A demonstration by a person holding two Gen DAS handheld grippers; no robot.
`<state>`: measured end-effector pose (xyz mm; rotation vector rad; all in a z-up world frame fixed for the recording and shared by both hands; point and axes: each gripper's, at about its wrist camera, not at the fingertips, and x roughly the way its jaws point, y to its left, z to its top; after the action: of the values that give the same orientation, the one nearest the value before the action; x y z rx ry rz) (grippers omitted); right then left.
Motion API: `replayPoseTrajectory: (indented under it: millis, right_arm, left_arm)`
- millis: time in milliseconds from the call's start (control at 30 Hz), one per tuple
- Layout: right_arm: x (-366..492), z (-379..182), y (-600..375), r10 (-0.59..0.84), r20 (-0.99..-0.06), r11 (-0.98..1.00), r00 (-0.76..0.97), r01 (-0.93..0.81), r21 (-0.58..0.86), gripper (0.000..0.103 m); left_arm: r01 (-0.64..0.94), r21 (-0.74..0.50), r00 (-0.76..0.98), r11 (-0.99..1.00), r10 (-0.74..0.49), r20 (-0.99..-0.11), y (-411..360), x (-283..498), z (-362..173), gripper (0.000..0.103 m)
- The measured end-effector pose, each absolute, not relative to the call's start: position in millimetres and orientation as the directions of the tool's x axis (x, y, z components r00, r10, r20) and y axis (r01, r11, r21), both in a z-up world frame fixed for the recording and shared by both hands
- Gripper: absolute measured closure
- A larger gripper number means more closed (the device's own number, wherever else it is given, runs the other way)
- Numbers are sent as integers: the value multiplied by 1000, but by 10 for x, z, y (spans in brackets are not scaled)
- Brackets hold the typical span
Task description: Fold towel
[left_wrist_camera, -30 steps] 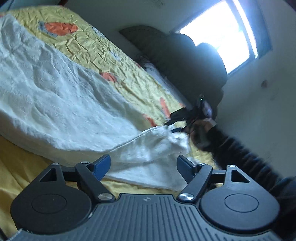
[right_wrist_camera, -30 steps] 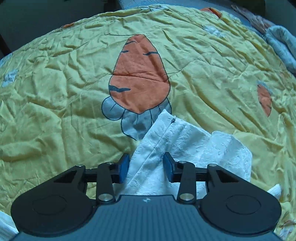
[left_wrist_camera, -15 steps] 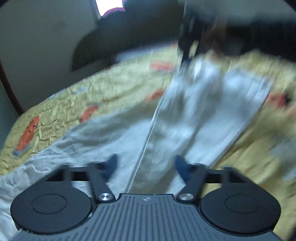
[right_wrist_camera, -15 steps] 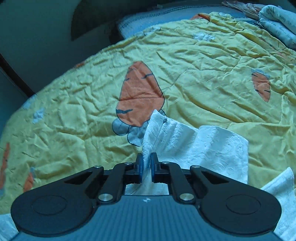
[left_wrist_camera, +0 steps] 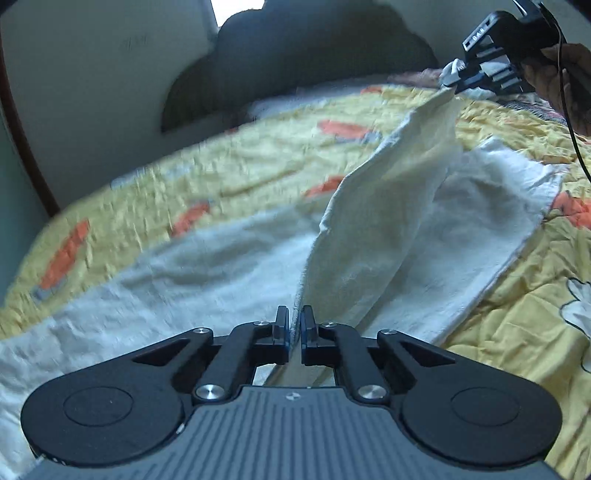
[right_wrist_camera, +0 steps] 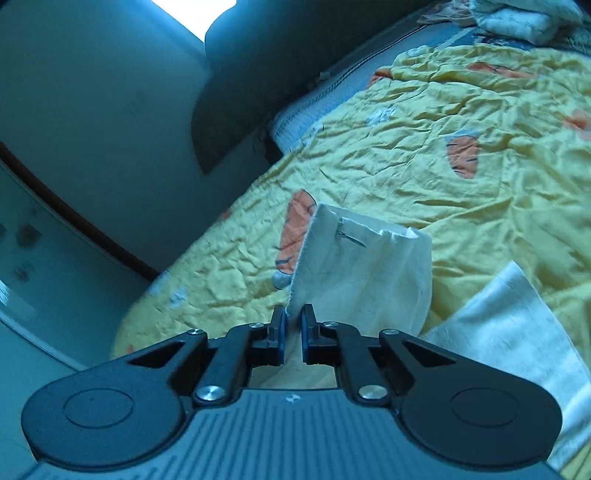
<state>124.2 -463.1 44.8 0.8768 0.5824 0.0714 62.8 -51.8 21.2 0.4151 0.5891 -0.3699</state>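
Note:
A white towel [left_wrist_camera: 373,229] lies on a yellow bedspread with orange carrot prints. My left gripper [left_wrist_camera: 294,326] is shut on one raised edge of it, which stretches taut up to the right gripper [left_wrist_camera: 458,75] at the far top right, held by a hand [left_wrist_camera: 561,77]. In the right wrist view my right gripper [right_wrist_camera: 293,325] is shut on a towel corner [right_wrist_camera: 362,273] lifted above the bed. The rest of the towel [right_wrist_camera: 517,317] lies flat at the lower right.
The yellow bedspread [right_wrist_camera: 424,155] covers the whole bed. A dark headboard [left_wrist_camera: 295,55] stands against the wall at the far end. Folded white bedding [right_wrist_camera: 517,18] rests at the far top right. A dark wooden frame [right_wrist_camera: 74,225] borders the left.
Both grippers closed on the towel, the right one first, then the left. Both lifted their corners off the bed, and the edge between them is now stretched taut.

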Motion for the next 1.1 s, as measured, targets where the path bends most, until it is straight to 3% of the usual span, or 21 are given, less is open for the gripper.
replayPoseTrajectory:
  millis: [133,333,567,633,700,767,867,1100]
  right_arm:
    - [556,159,-5012,280,-357,470,891,197,860,96]
    - [-3,-549,-5334,228,-487,332,843,403,853,95]
    - [-36,-352,-5535,212,-388,289,897,322,902,94]
    - [-84,-464,-5592,214,-398,252,892,343,905,86]
    - [-101,-567,-5587,217,-434,233,874,385,893,68]
    - [-148,-651,-5552,225,-421,217,878,376,901,42]
    - [-182,-735,-5504,267,-366,164,892,332,929,39]
    - [-28,-751,-5427,294,-386,194,875,340,920,39]
  left_arm:
    - [480,376,806,793,-230,-545,-606,352,231,95]
    - [529,509,810,679,-224,-543,-776,89,-115,94]
    - [522,520,813,676,-209,-543,-800,72,-150,94]
    - [516,513,812,686,-199,-549,-805,103,-150,93]
    - [515,511,808,688,-191,-557,-814,120,-162,91]
    - [509,513,811,691,-186,-555,-819,119,-157,90]
    - [506,494,807,706,-186,-561,-811,146,-117,89]
    - [494,467,805,733,-183,-564,-788,251,-27,89]
